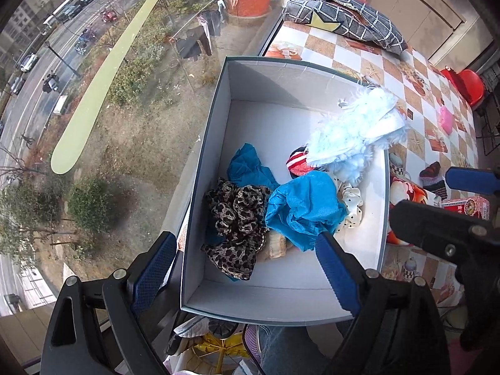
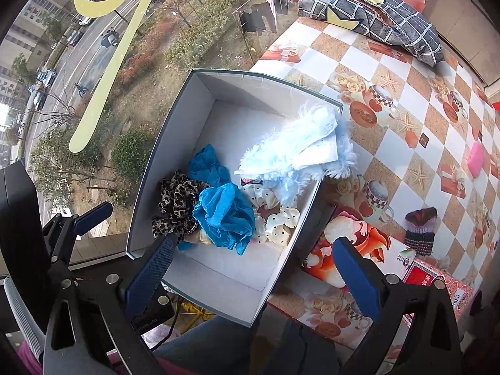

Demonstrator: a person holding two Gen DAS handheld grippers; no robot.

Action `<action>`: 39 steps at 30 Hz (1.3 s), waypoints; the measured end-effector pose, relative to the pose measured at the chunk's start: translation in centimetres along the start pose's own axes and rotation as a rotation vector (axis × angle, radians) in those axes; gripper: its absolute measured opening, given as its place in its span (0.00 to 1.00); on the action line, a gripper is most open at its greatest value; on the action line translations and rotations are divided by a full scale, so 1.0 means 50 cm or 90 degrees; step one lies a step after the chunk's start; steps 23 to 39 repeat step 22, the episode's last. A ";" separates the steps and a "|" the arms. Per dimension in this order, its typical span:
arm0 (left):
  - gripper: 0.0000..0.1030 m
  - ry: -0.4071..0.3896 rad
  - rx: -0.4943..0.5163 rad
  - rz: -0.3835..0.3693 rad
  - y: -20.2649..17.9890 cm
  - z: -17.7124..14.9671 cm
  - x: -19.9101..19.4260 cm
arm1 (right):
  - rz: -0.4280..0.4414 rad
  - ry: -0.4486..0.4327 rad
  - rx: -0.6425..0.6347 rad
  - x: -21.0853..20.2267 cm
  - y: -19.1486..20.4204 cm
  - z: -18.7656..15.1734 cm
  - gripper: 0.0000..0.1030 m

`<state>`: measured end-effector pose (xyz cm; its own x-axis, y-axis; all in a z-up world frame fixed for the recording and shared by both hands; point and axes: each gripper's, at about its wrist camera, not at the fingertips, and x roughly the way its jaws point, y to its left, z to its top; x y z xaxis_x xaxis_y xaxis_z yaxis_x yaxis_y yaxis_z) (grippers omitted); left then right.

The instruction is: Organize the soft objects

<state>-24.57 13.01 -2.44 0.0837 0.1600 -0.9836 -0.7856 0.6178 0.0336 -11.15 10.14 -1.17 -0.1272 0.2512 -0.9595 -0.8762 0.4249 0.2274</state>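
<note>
- A white box [image 2: 200,268] is seen at the window edge of the bench [image 2: 390,100], its near end overhanging the bench's near edge.
- Several soft things already lie inside, bunched toward the near half: a leopard scrunchie [image 2: 176,207], blue cloth [image 2: 223,215], a dotted scrunchie [image 2: 279,223] and a red-striped piece [image 1: 298,162], mostly covered.
- A pale fluffy piece [image 2: 300,150] is draped over the box's right wall, part inside and part hanging out; it is judged not fully stowed.
- The far half of the box floor is bare, so room is left.
- Outside the box, a knitted dark piece [image 2: 420,229] lies on the bench near its right edge, beside a printed carton [image 2: 353,243]; a pink thing [image 2: 475,159] lies farther off, and what it is cannot be told.
- A checked cushion [image 2: 381,15] rests at the far corner by the window; whether it belongs to the task cannot be told.
- The left gripper [image 1: 247,268] hovers over the near end of the box, jaws spread, nothing held.
- The right gripper [image 2: 253,273] hangs over the box's near right corner, jaws likewise apart and bare.
- The task is judged well along: most things are boxed, while the knitted piece is left to collect and the fluffy piece to tuck in.
</note>
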 end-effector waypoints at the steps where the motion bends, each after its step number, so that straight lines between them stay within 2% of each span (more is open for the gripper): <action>1: 0.90 -0.001 0.001 -0.001 0.000 0.000 0.000 | 0.000 0.000 0.000 0.000 0.000 0.000 1.00; 18: 0.90 0.002 0.002 -0.012 0.002 -0.001 0.003 | -0.006 -0.001 0.010 -0.001 0.003 -0.009 1.00; 20: 0.90 -0.010 -0.009 -0.044 0.010 -0.001 -0.001 | -0.008 -0.001 0.012 -0.001 0.002 -0.010 1.00; 22: 0.90 -0.025 -0.025 -0.098 0.022 0.000 -0.011 | -0.009 -0.002 0.014 -0.001 0.002 -0.010 1.00; 39: 0.90 -0.025 -0.025 -0.098 0.022 0.000 -0.011 | -0.009 -0.002 0.014 -0.001 0.002 -0.010 1.00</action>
